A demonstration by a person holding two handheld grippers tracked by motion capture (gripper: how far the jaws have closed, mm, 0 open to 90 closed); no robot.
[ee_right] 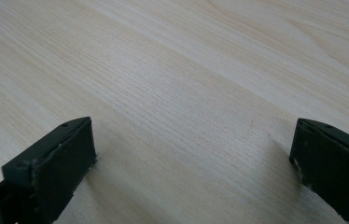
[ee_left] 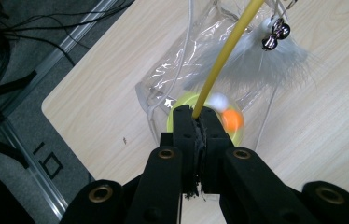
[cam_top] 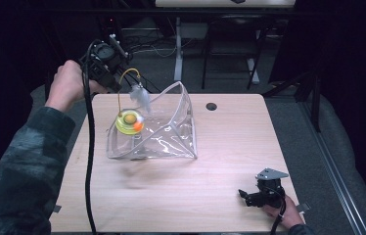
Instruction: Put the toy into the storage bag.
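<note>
While my left claw (ee_left: pixel 196 122) pinches the yellow wand (ee_left: pixel 224 56) of a cat toy, its green base (cam_top: pixel 129 122) hangs over the clear pouch (cam_top: pixel 171 132), seemingly halfway in. My right claw (cam_top: pixel 247 197) rests wide open on the surface (cam_top: pixel 210 196), idle.

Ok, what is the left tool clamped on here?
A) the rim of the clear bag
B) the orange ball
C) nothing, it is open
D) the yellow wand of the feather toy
D: in the left gripper view the left tool is shut on the yellow wand.
</note>
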